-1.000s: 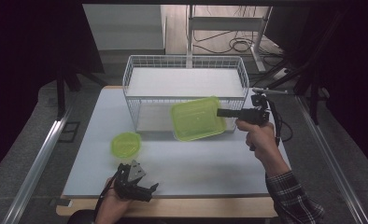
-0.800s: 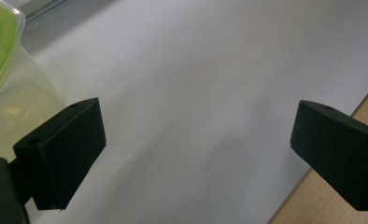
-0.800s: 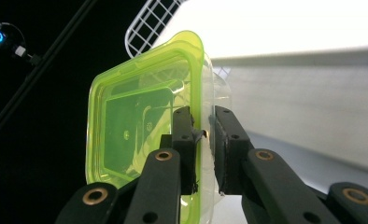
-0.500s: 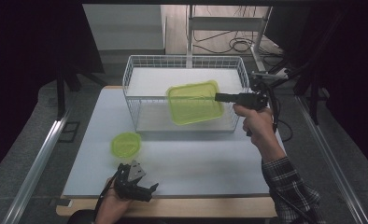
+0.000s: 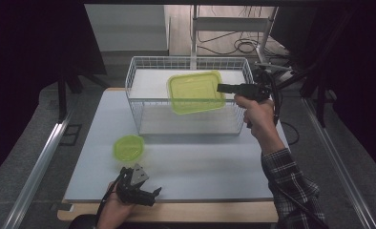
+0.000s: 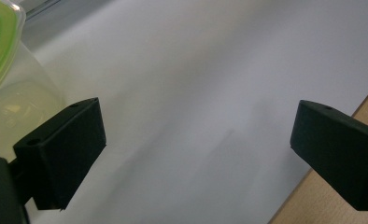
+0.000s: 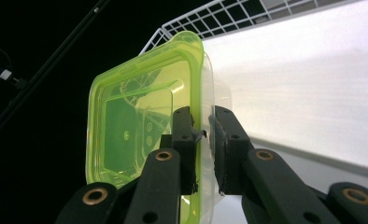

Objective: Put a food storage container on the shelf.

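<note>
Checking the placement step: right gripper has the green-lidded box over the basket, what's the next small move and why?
Probably lower it straight down into the wire basket. The right gripper is clamped on the box by its rim, and the box hangs tilted above the basket's bare floor, so nothing seems to block a descent. The left gripper rests open near the table's front edge, clear of the path.

Plaid sleeve (image 5: pixel 291 183), black jaws

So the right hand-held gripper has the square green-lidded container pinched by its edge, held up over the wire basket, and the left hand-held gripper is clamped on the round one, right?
Not quite. The left hand-held gripper is open and holds nothing; the left gripper view shows the round container off beside one jaw. The rest stands: the right hand-held gripper pinches the square container by its edge over the wire basket.
</note>
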